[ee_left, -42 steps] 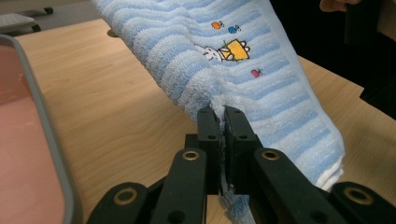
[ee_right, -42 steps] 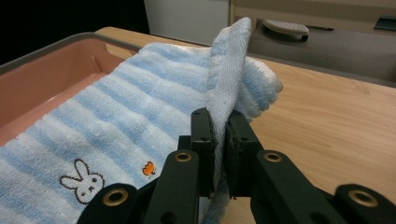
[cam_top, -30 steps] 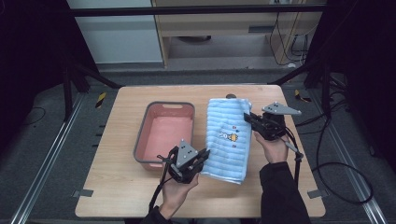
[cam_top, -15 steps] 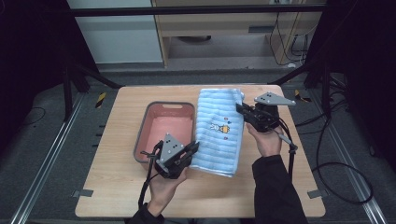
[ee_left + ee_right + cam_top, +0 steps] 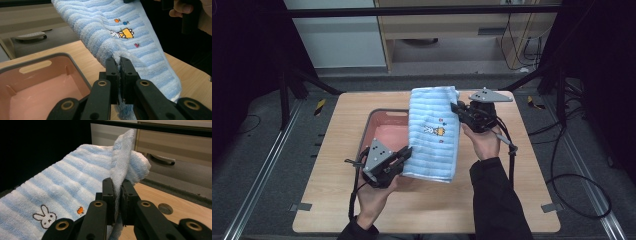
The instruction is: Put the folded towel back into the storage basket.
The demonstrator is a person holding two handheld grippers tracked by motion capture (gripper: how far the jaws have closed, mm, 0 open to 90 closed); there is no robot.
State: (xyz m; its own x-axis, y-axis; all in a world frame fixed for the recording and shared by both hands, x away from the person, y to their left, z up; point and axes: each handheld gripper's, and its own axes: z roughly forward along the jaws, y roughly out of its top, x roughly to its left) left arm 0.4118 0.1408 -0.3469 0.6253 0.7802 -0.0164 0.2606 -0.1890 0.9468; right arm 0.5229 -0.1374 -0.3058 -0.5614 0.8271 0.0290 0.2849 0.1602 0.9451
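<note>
From above, the blue striped towel (image 5: 433, 134) hangs stretched over the pink tray (image 5: 371, 131) (bunny print up). In the left gripper view, the left gripper (image 5: 119, 62) pinches its near edge tight. In the right gripper view, the right gripper (image 5: 117, 183) clamps a far corner.

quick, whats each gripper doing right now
Left gripper: closed on the near edge of the blue striped towel.
Right gripper: closed on the towel's far edge.
</note>
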